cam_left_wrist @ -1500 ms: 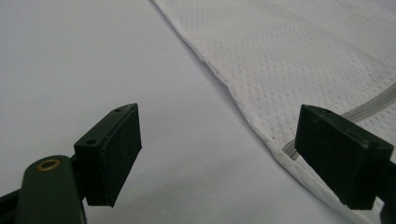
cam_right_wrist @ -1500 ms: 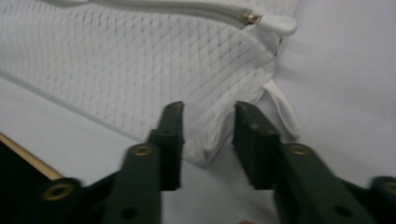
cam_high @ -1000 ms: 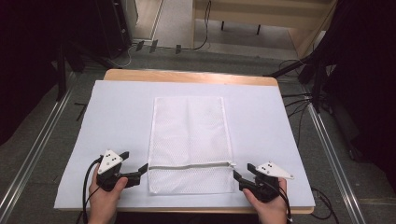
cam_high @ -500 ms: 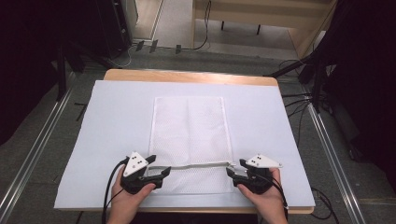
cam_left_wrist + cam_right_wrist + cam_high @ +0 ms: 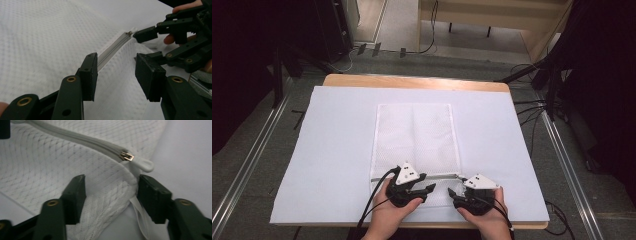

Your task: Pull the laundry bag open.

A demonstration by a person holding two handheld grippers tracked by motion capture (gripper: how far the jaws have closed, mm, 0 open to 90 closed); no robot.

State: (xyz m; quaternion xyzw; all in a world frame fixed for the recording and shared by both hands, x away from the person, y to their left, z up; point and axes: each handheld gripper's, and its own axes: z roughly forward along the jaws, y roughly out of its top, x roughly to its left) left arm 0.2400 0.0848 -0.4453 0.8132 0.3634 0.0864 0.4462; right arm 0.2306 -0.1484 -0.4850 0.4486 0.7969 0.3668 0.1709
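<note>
We find a white mesh laundry bag (image 5: 414,145) lying flat on the pale sheet (image 5: 332,145) that covers the table, its zipper (image 5: 112,48) running across near the person's edge, with the metal slider (image 5: 127,156) and white pull tab at the right-hand end. The right gripper (image 5: 110,195) has its jaws wide, straddling a raised fold of mesh at the bag's corner just below the slider without closing on it. We record the left gripper (image 5: 116,75) hovering over the mesh beside the zipper, jaws likewise wide and holding nothing, both hands close together at the near edge.
</note>
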